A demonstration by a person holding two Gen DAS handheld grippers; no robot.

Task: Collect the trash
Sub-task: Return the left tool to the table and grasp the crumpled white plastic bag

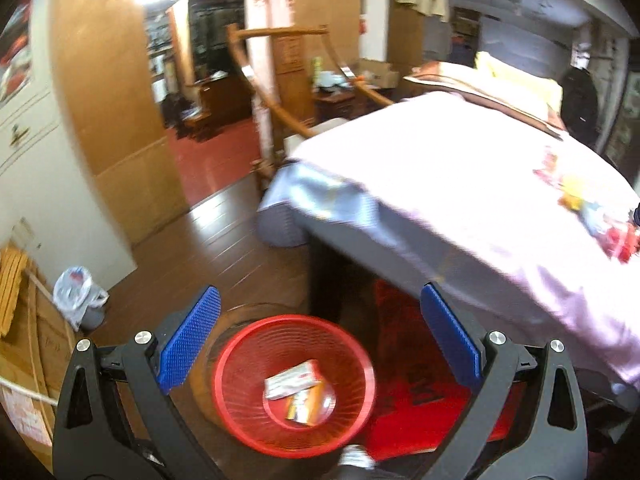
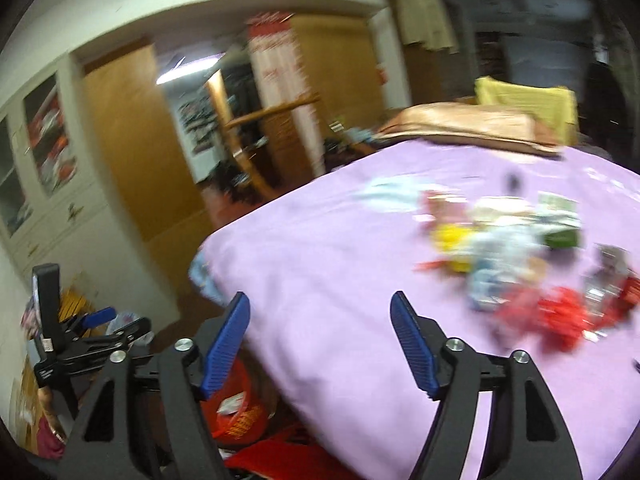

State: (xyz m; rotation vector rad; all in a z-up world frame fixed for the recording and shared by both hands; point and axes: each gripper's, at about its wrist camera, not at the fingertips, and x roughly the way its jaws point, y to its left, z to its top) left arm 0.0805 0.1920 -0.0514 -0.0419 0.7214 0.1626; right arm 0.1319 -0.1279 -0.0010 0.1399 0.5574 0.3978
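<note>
Trash (image 2: 520, 264), a blurred heap of wrappers, packets and crumpled plastic, lies on the pink bed (image 2: 340, 280), ahead and to the right of the right gripper (image 2: 320, 344). It looks light, soft and crinkly, likely slippery; best pinched one piece at a time at a raised fold or edge. Both grippers are wide apart and empty. The left gripper (image 1: 320, 336) hangs over a red basket (image 1: 240, 412) on the floor, already holding two packets (image 1: 298, 390).

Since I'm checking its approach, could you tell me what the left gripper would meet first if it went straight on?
Probably the red basket: the open left gripper frames it, a couple of wrappers already inside. Depth is unclear, blur too.
</note>
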